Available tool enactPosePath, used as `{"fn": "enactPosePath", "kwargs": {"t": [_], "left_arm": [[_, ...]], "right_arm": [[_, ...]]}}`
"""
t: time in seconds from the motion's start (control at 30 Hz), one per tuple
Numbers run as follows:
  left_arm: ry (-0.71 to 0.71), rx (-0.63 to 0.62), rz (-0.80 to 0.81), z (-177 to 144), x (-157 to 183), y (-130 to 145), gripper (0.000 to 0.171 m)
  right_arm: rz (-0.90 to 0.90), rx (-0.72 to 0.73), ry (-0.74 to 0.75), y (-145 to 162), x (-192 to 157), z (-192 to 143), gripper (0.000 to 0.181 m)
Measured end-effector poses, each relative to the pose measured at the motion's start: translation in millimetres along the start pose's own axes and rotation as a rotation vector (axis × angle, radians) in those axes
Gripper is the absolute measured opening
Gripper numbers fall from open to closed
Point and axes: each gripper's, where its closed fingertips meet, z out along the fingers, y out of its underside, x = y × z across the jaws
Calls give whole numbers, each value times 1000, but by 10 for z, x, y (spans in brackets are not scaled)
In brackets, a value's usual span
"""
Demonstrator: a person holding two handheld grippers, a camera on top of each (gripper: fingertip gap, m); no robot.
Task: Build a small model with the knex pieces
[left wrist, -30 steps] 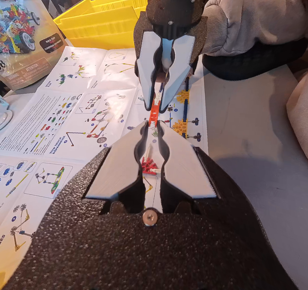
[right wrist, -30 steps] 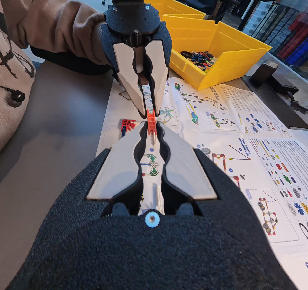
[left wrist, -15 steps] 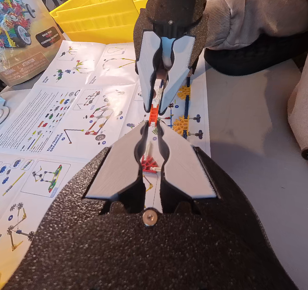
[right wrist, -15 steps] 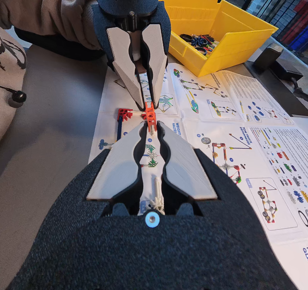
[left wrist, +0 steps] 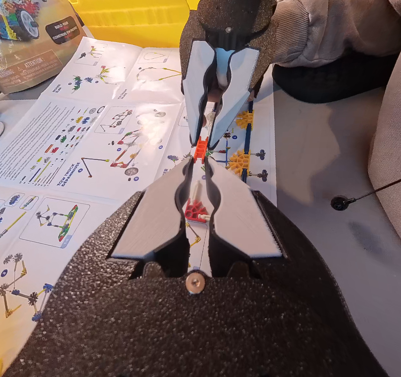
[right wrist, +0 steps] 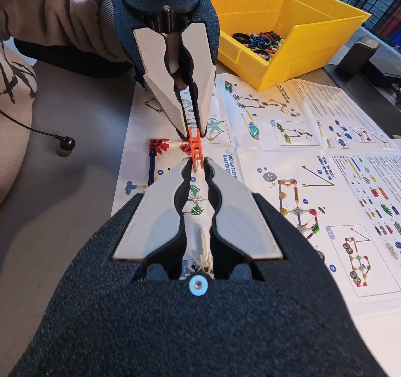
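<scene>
We see both tongs pinching one orange connector [left wrist: 201, 148] from opposite ends, just above the instruction sheet [left wrist: 91, 128] on the desk [left wrist: 325, 149]. Left tongs [left wrist: 198, 160] nearly closed on its near end; right tongs [right wrist: 198, 160] likewise nearly closed on the other end, w/ a white rod tip [right wrist: 197, 170] poking out. Red connector [left wrist: 195, 211] lies on the sheet below. Yellow bin [right wrist: 303, 41] w/ parts sits beyond.

- connector [left wrist: 200, 148]: orange
- bin [right wrist: 308, 28]: yellow
- sheet [right wrist: 271, 171]: white, multicolour diagrams
- corner piece [left wrist: 195, 211]: red
- gear pieces [left wrist: 239, 160]: yellow-orange
- sleeve [left wrist: 325, 19]: beige
- gripper fingers [left wrist: 152, 219]: pale grey, black bodies
</scene>
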Motion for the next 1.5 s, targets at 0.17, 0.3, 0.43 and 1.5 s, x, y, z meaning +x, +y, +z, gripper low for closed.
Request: {"fn": "enactPosePath", "kwargs": {"t": [0.17, 0.3, 0.43, 1.5], "left_arm": [[14, -5, 5, 6, 23, 6, 7], [19, -17, 19, 9, 48, 24, 7], [21, -26, 27, 12, 61, 35, 7], [-24, -303, 0, 47, -46, 531, 11]], "right_arm": [[-11, -32, -9, 23, -26, 49, 15], [-21, -29, -12, -13, -47, 59, 11], [-34, -44, -9, -10, -64, 67, 10], [1, -394, 28, 416, 1, 186, 9]]}}
